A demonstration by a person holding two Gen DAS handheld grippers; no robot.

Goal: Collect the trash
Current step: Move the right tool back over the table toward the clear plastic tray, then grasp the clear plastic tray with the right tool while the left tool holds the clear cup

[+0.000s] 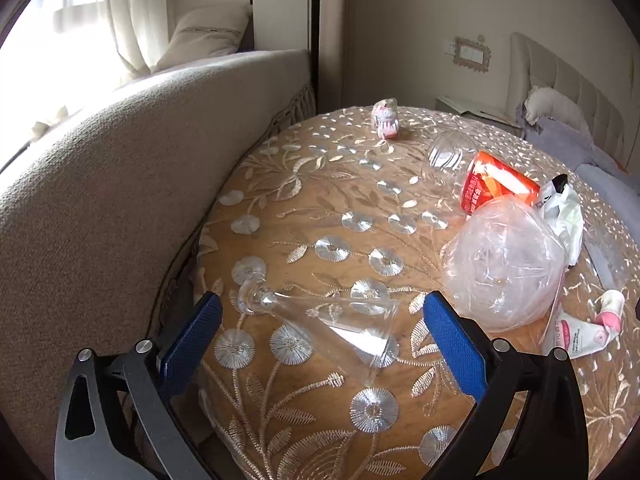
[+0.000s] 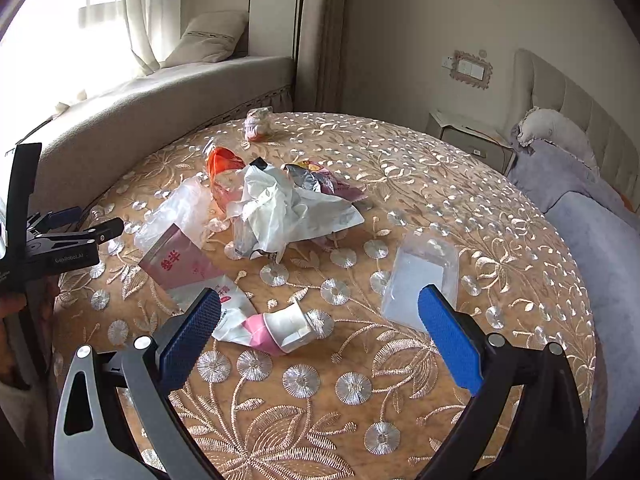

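Trash lies on a round table with an embroidered cloth (image 2: 400,184). My left gripper (image 1: 320,320) is open, its blue pads either side of a clear glass cup (image 1: 332,324) lying on its side. Right of it are a crumpled clear plastic bag (image 1: 504,268), an orange wrapper (image 1: 496,184) and a pink-and-white tube (image 1: 580,330). My right gripper (image 2: 320,312) is open above the same tube (image 2: 276,328). Beyond it lie a crumpled white bag (image 2: 280,208), a pink packet (image 2: 176,260) and a clear plastic tray (image 2: 420,284).
A grey cushioned window seat (image 1: 120,184) runs along the table's left side. A small pink figurine (image 1: 385,120) stands at the table's far edge. A bed with purple bedding (image 2: 592,224) is on the right. The left gripper body (image 2: 60,240) shows at the left.
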